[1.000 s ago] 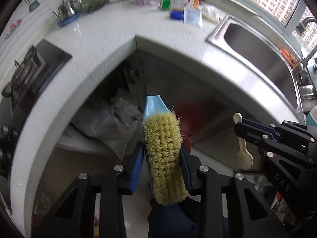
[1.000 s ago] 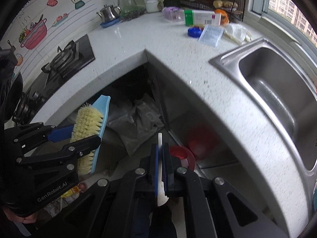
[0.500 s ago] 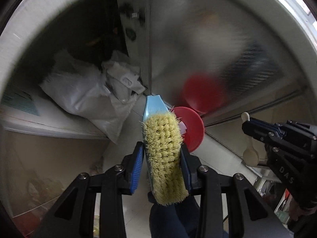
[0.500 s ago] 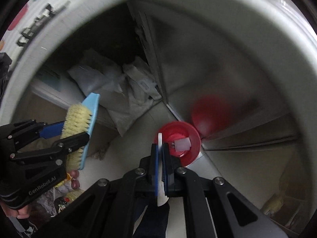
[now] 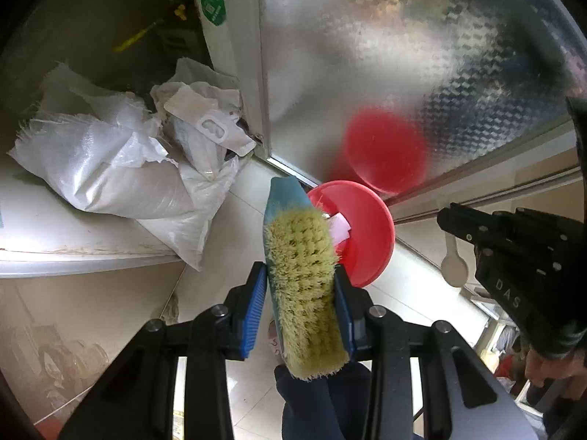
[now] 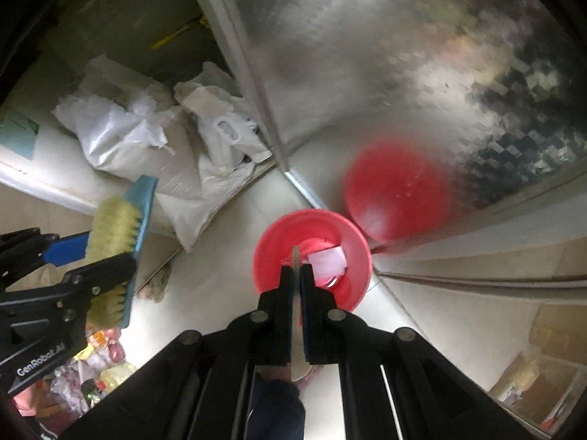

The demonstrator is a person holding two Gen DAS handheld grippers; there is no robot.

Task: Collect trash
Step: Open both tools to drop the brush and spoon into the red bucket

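Observation:
My left gripper (image 5: 299,286) is shut on a blue scrub brush (image 5: 299,275) with yellow bristles, held above the floor; it also shows in the right wrist view (image 6: 117,242). My right gripper (image 6: 296,282) is shut on a thin white spoon (image 6: 296,315), seen edge-on; in the left wrist view its bowl (image 5: 454,267) hangs below the fingers. A red bin (image 6: 352,253) stands on the floor below the right gripper, with a white scrap (image 6: 326,262) inside. It also shows in the left wrist view (image 5: 367,234), just right of the brush.
White sacks and bags (image 5: 121,168) lie at the left under the counter. A patterned metal cabinet door (image 5: 403,55) stands behind the bin and mirrors it. Small litter (image 6: 91,366) lies on the tiled floor at lower left.
Both grippers have dropped from counter height down toward the floor. The counter and sink have left view, and the red bin is now close below, each gripper still holding its item.

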